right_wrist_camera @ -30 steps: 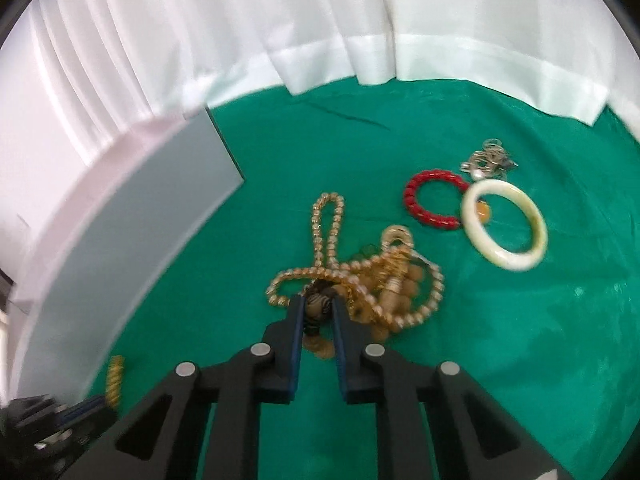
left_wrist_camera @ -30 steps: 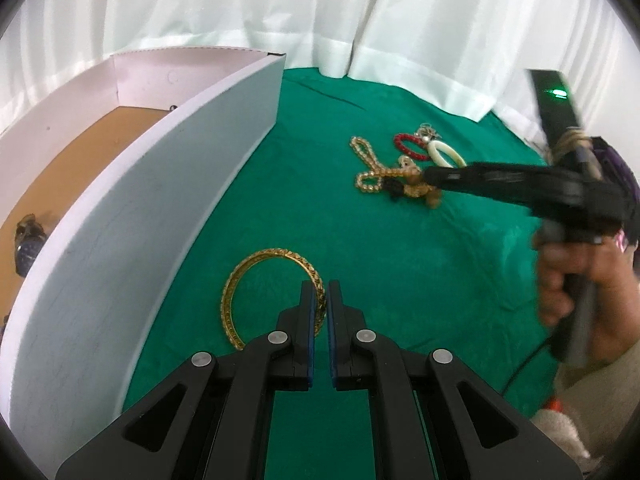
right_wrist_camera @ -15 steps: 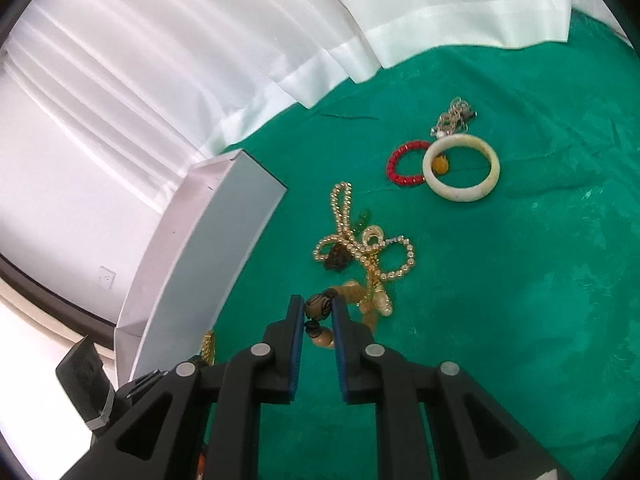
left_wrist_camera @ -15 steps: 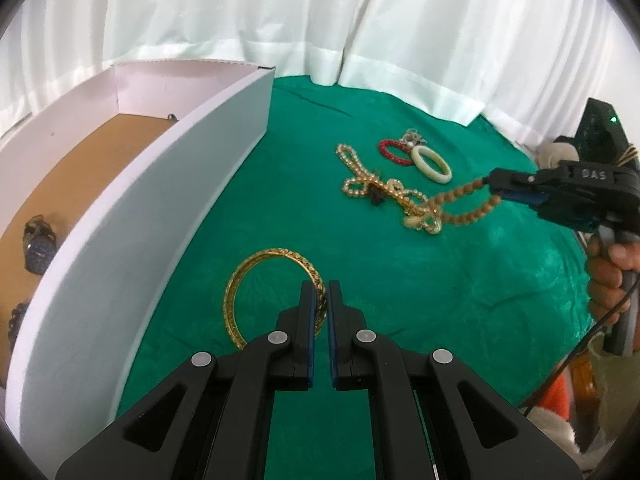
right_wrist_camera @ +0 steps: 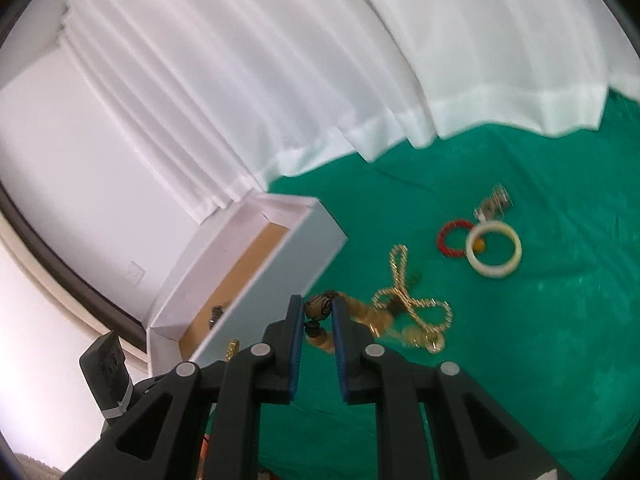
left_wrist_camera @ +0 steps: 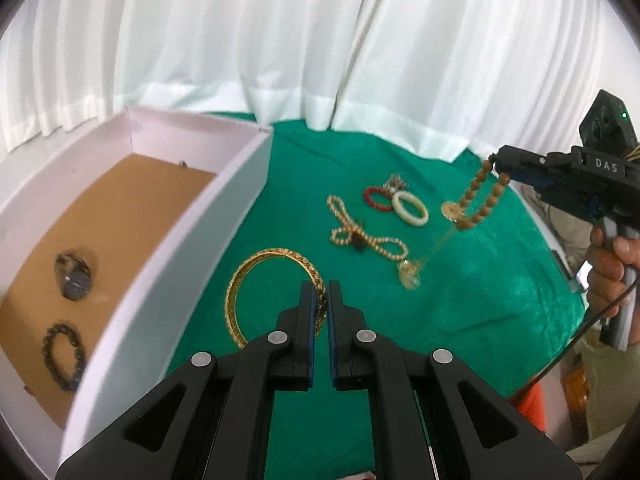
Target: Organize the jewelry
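My right gripper (right_wrist_camera: 316,308) is shut on a brown wooden bead bracelet (right_wrist_camera: 320,307) and holds it high above the green cloth; in the left wrist view the gripper (left_wrist_camera: 498,164) and the hanging bracelet (left_wrist_camera: 478,196) show at right, a thin gold chain with a pendant (left_wrist_camera: 409,276) trailing down to the cloth. My left gripper (left_wrist_camera: 319,292) is shut and empty, over the rim of a gold bangle (left_wrist_camera: 272,292). The white box (left_wrist_camera: 224,216) stands at left, holding a watch (left_wrist_camera: 74,276) and a dark bead bracelet (left_wrist_camera: 64,354).
On the green cloth (left_wrist_camera: 480,300) lie a pearl necklace (left_wrist_camera: 360,234), a red bead bracelet (left_wrist_camera: 376,199), a white bangle (left_wrist_camera: 410,208) and a small silver piece (left_wrist_camera: 396,182). White curtains hang behind. The person's hand (left_wrist_camera: 612,272) is at the right edge.
My right gripper has lifted the wooden bead bracelet clear of the pile and raised it; the gold chain now trails from it. My left gripper stays shut over the gold bangle.
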The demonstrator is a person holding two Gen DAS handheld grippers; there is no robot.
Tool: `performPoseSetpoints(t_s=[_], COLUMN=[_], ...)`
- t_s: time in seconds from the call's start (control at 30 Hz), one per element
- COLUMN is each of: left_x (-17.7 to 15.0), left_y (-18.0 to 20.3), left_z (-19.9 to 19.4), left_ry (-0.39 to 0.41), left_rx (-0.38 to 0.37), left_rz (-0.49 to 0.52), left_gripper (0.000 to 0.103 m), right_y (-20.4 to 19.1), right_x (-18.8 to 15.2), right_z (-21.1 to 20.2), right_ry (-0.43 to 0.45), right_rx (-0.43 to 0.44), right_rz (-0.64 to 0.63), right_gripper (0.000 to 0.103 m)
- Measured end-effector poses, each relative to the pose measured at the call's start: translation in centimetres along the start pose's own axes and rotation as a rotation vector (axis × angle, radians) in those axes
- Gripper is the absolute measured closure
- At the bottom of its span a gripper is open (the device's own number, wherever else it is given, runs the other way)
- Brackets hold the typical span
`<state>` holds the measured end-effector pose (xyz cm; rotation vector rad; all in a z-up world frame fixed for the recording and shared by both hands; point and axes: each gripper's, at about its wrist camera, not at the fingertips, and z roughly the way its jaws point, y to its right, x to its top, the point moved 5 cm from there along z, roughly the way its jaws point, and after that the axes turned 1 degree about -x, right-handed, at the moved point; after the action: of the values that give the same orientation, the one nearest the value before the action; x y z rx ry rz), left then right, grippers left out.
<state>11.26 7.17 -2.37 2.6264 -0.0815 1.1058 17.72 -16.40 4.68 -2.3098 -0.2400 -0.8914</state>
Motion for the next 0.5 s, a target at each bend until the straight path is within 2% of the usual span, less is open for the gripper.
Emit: performPoseSetpoints(t_s=[0.33, 0.4, 0.5], left_x=[1.7, 1.5, 1.1], left_y=[-0.4, -0.7, -1.0], left_z=[-3.4, -3.1, -2.5], left_ry=[0.064, 0.058, 0.039], left_rx=[0.007, 0.005, 0.001], left_rz=[0.002, -0.01, -0.023], left_gripper=[0.099, 0.099, 0.099], right_y=[-4.0, -3.3, 0.2], right_x=[1.1, 0.2, -2.8], right_z=[-0.5, 1.2, 6.5], right_ry=[0.006, -0.029, -0.154], right_rx=[0.049, 0.03, -0.032], right_rz=[-0.099, -0.102, -0.043], right_gripper=[0.088, 0.088, 0.088])
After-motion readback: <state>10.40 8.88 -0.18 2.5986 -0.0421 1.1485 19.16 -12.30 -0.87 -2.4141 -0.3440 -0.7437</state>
